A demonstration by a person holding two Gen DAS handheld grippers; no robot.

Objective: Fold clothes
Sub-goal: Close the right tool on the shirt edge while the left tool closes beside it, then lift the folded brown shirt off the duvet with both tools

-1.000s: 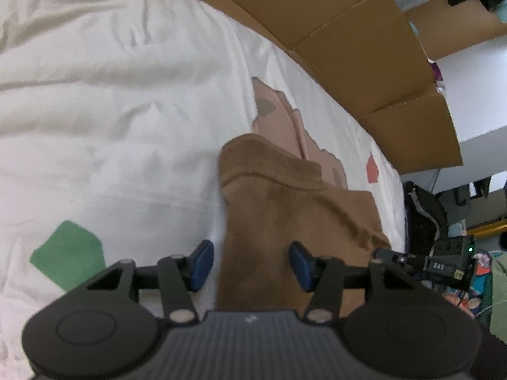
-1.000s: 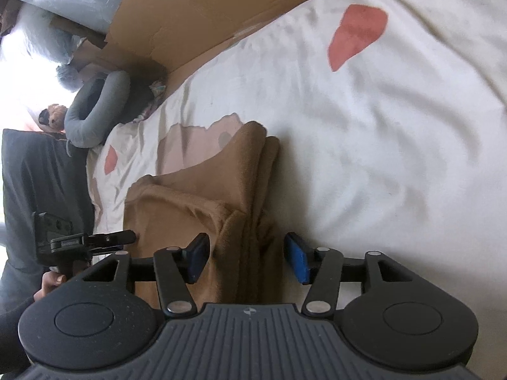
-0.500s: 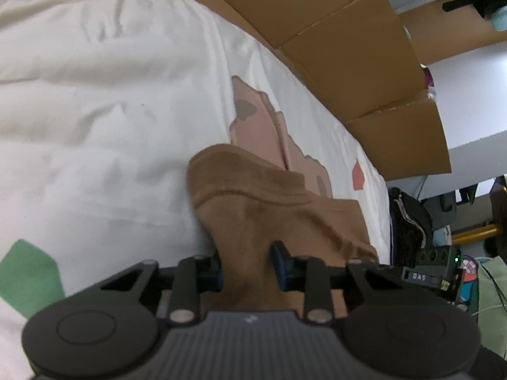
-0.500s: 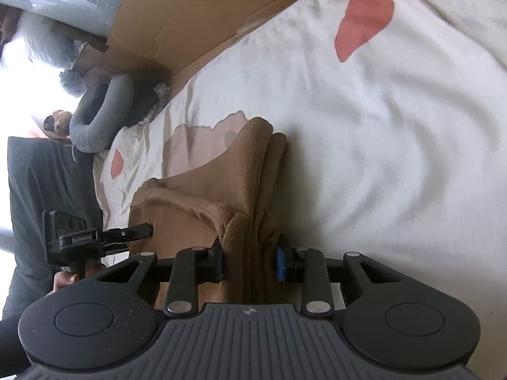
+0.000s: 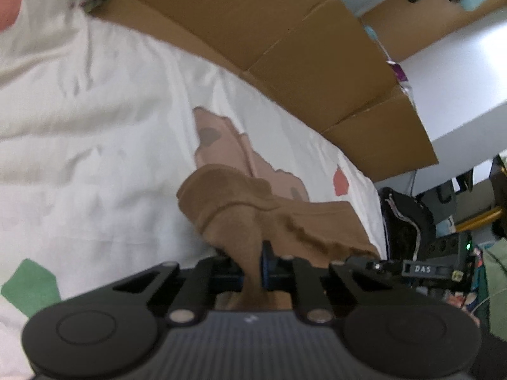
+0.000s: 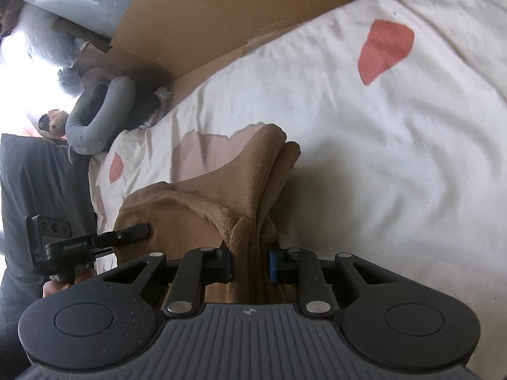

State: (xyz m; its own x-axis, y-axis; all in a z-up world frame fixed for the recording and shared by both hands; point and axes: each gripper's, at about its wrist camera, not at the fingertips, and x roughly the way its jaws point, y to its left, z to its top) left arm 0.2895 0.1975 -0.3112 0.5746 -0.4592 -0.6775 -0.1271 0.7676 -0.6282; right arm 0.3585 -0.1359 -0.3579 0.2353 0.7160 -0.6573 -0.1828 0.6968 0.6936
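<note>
On the white patterned bedspread [image 6: 348, 120], we have the brown garment [image 6: 221, 196] lying bunched and partly doubled over. Our left gripper [image 5: 252, 267] is clamped on one gathered edge, our right gripper [image 6: 250, 261] on a thick stack of layers. We judge that both grips should lift evenly, keeping the edges aligned and taut. The gripper bodies hide the near hem, and the left view is blurred.

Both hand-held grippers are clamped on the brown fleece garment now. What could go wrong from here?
1. The left hand-held gripper pinches only a thin ridge of the brown fleece garment; it may slip out.
2. The right hand-held gripper holds several bunched layers; one might drop free.
3. Dragging could rumple the white patterned bedsheet.
</note>
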